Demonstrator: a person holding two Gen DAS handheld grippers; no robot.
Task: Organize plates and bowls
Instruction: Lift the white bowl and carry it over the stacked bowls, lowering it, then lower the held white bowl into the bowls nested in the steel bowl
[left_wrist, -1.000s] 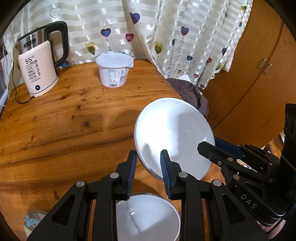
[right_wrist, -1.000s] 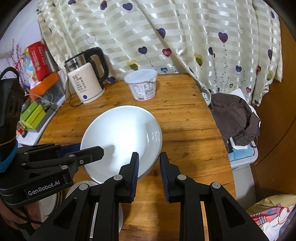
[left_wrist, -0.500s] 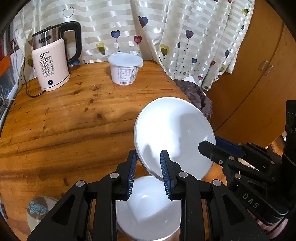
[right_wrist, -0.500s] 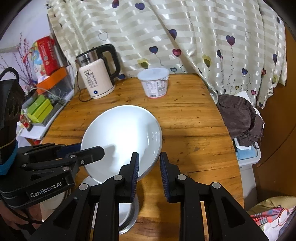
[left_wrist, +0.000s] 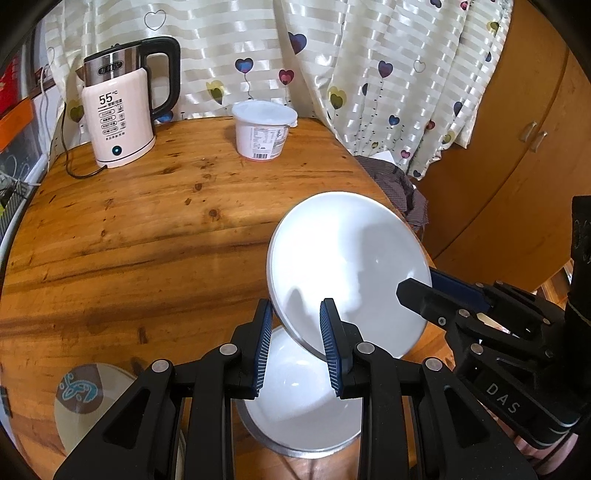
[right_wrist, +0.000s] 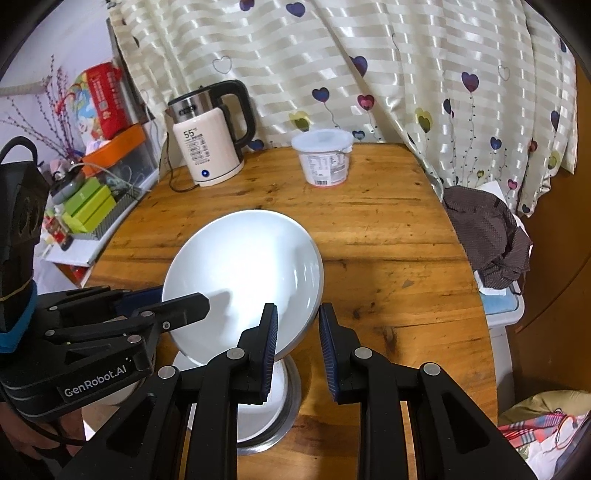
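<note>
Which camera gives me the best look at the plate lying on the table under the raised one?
The left wrist view: the lower plate shows its white inside and grey rim below the raised plate. In the right wrist view the raised plate and the right hand-held gripper leave only its rim showing.

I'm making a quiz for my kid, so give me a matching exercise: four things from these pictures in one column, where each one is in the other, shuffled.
Things:
1. kettle
2. white plate
3. white tub
4. fish-pattern dish

Places:
A. tilted, held by both grippers
B. table's back left, plugged in
C. table's near left edge
D. by the curtain, lid on

Pairs: 1-B, 2-A, 3-D, 4-C
</note>
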